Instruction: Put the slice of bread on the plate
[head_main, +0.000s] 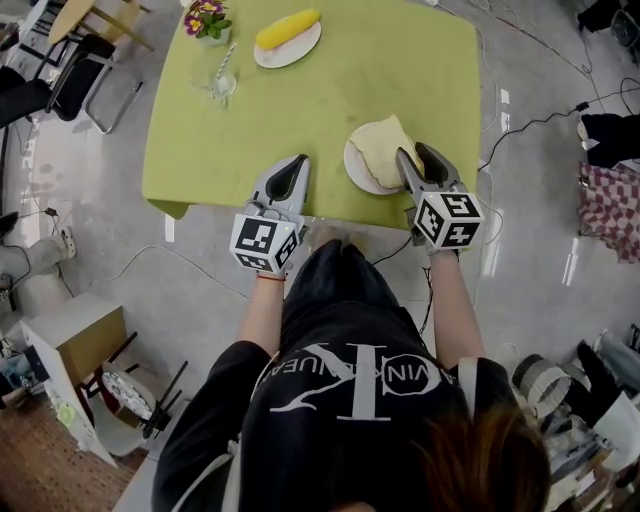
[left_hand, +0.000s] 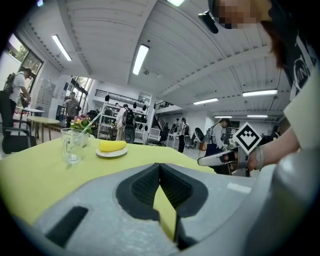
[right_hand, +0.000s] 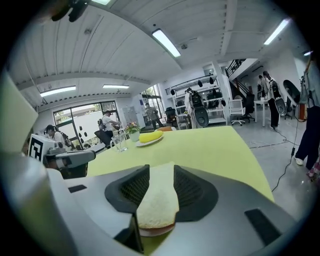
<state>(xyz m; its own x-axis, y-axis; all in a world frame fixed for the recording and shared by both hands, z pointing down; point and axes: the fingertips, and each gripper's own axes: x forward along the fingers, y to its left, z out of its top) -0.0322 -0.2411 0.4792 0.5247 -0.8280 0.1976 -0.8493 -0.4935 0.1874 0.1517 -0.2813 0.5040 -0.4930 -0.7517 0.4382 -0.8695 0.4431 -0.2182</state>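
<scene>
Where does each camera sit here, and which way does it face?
Head view: on the head, steeply down; table, left gripper, right gripper, forearms, torso.
Left gripper view: along its shut jaws, across the table to glass and corn; right gripper alongside.
Right gripper view: along its jaws at bread on plate.
All share the corn.

Corn (head_main: 288, 28), glass (head_main: 222, 84) (flowers (head_main: 207, 18) beside)

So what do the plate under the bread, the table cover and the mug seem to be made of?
Plate: smooth white rim, probably ceramic. Table cover: matte yellow-green, corner draping over the edge, likely cloth. Mug: see-through with a handle, glass or clear plastic.
</scene>
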